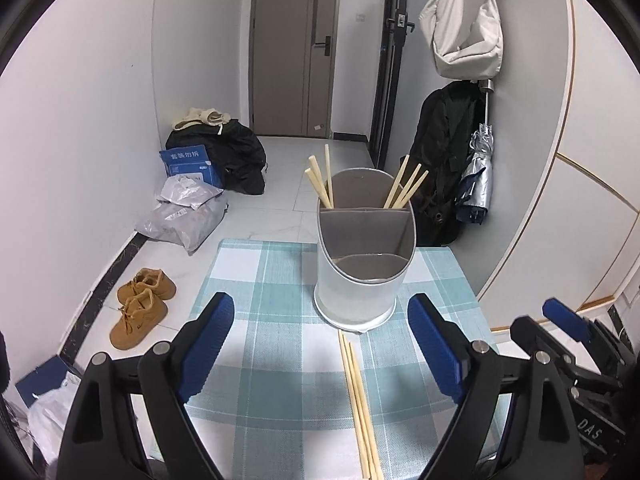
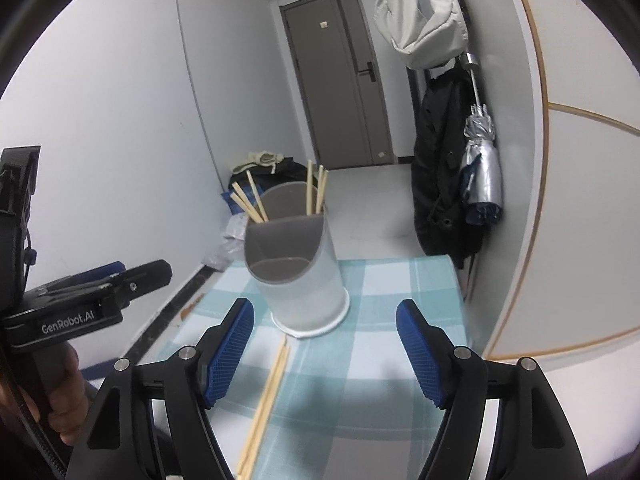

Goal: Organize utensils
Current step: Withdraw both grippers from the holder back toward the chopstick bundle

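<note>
Loose chopsticks [image 1: 358,404] flat on checked surface [image 1: 260,320], bundled, long axis 12–6, far tips touching holder [image 1: 360,272] base. Holder upright; more chopsticks [image 1: 404,188] lean in rear compartments at 11 and 1. Left claw [image 1: 320,340] spread, empty; its body reads "GenRobot.AI". Right claw [image 2: 325,344] spread, empty. Blue box [image 1: 190,166] at 10, Chinese print.

- White walls [image 1: 80,140] close in a narrow hallway with a pale tiled floor [image 1: 280,184] and a dark skirting strip.
- A grey-brown door [image 1: 294,48] with a black handle stands shut at the far end.
- A pale bag [image 1: 466,28], a black coat [image 1: 440,152] and a folded silver umbrella [image 1: 478,176] hang on the right-hand wall.
- Dark clothing [image 1: 236,156], a blue box [image 1: 190,164], plastic packages [image 1: 184,216] and tan shoes [image 1: 140,304] lie along the left wall.
- A checked teal cloth [image 1: 260,280] covers the table.
</note>
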{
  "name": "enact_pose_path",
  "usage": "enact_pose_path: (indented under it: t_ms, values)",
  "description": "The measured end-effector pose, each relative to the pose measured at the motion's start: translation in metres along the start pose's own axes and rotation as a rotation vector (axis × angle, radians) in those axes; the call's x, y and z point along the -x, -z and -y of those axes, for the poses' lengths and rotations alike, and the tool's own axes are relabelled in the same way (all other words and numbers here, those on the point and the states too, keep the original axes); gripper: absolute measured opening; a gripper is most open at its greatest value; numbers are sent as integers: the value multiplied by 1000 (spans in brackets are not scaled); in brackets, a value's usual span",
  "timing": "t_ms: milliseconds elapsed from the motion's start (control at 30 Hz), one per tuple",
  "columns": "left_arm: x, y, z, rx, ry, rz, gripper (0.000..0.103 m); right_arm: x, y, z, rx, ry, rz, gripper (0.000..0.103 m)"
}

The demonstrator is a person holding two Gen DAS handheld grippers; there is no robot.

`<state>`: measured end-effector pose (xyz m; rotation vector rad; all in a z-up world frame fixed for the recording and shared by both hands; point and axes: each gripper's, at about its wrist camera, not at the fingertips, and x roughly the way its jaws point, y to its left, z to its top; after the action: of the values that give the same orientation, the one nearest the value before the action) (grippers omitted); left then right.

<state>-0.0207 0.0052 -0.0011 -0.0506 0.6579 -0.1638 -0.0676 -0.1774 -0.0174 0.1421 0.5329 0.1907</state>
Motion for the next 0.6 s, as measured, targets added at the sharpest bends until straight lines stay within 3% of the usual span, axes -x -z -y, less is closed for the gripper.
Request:
enact_pose_path:
  t_ms: [367, 600]
  values:
    - [-37, 21, -21, 79, -30, -51, 85, -33, 18, 3, -2, 43, -109, 74]
    - [-49, 25, -36, 71, -56, -113, 85, -69, 29, -3, 0, 32, -248, 74]
